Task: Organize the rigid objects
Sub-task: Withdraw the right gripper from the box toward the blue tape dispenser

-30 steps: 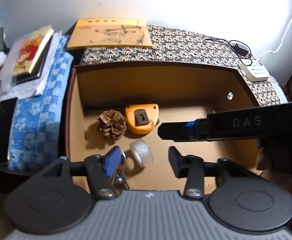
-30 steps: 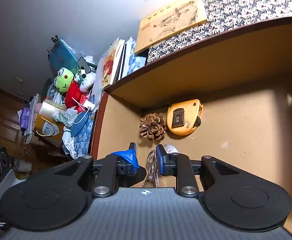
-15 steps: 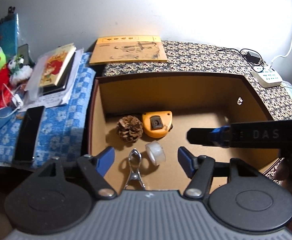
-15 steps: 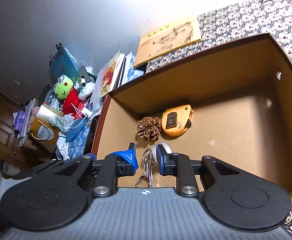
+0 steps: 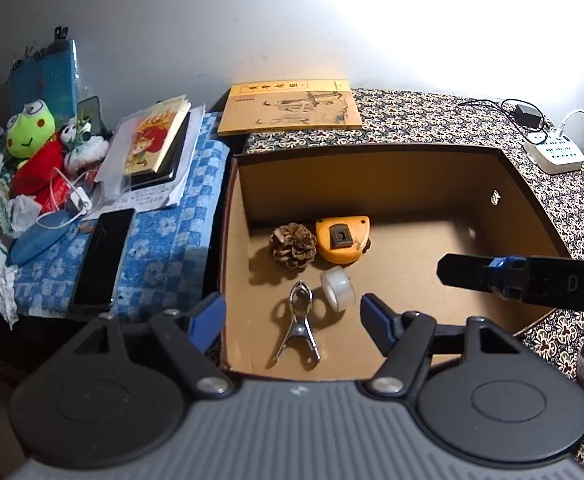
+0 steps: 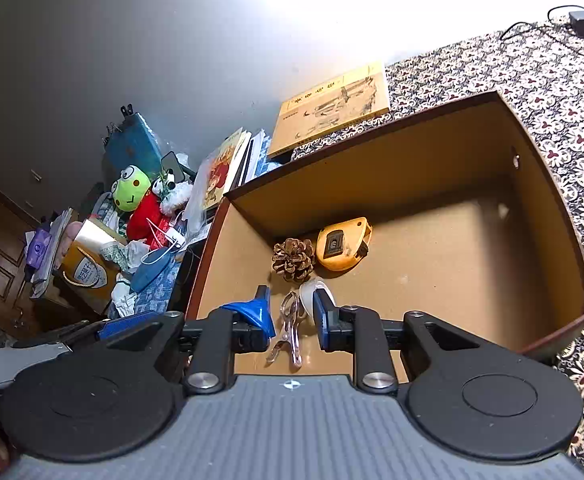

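Observation:
An open brown cardboard box (image 5: 372,168) holds a pine cone (image 5: 293,246), an orange tape measure (image 5: 343,239), a clear tape roll (image 5: 335,289) and a metal clip (image 5: 298,328) lying flat near the front wall. My left gripper (image 5: 292,316) hovers open above the front edge, holding nothing. The right gripper (image 5: 448,270) reaches in from the right, above the box floor. In the right wrist view the right gripper (image 6: 291,316) stands narrowly open and holds nothing. Through its gap I see the clip (image 6: 290,328), with the pine cone (image 6: 293,259) and tape measure (image 6: 342,249) beyond.
Left of the box, a blue checked cloth carries a black phone (image 5: 104,256), stacked books (image 5: 152,144) and a green frog plush (image 5: 28,132). A yellow booklet (image 5: 292,106) lies behind the box on patterned cloth. A white power strip (image 5: 554,154) sits at far right.
Both grippers have pulled up and back from the box. The metal clip, next to my left finger a second ago, now lies free on the box floor.

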{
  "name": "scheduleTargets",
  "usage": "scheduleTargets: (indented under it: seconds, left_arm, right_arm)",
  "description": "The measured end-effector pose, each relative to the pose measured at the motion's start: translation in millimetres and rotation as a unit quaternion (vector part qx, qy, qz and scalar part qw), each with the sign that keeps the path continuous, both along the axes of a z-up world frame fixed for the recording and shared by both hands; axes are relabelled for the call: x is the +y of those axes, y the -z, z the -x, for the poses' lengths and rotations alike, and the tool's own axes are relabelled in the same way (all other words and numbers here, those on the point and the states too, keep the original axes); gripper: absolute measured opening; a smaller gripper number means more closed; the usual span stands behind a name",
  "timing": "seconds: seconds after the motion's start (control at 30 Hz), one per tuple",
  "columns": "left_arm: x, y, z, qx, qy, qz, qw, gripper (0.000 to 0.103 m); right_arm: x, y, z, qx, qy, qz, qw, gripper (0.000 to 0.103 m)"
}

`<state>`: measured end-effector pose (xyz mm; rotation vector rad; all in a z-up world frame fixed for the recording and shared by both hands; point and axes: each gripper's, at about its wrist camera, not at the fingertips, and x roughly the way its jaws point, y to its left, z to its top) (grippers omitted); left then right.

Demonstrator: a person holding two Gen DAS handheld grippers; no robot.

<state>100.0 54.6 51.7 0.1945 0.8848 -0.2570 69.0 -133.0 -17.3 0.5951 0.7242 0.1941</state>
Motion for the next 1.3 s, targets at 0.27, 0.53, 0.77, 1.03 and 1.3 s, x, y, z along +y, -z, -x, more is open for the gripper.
scheduleTargets:
  seconds: [0.27, 0.53, 0.77, 1.03, 1.3]
  left_arm:
    - [6, 1, 20, 0.006, -0.018, -0.010, 0.9998, 0.072]
    - [5, 6, 34, 0.011, -0.027, -0.019, 0.9994, 0.074]
    - [5, 19, 43, 0.027, -0.032, -0.024, 0.9989, 0.074]
    - [8, 41, 46, 0.063, -0.034, -0.033, 0.9969, 0.074]
    - [6, 60, 53, 0.091, -0.024, -0.040, 0.9948, 0.074]
  right_arm:
    - [6, -5, 23, -0.015, -0.003, 0.005, 1.000, 0.006]
    - [18, -5, 39, -0.026, -0.005, 0.043, 0.999, 0.006]
    - [25, 0, 51, -0.040, 0.003, 0.085, 0.996, 0.006]
    - [29, 17, 63, -0.032, 0.022, 0.109, 0.993, 0.007]
    - [40, 37, 74, -0.019, 0.016, 0.146, 0.989, 0.007]
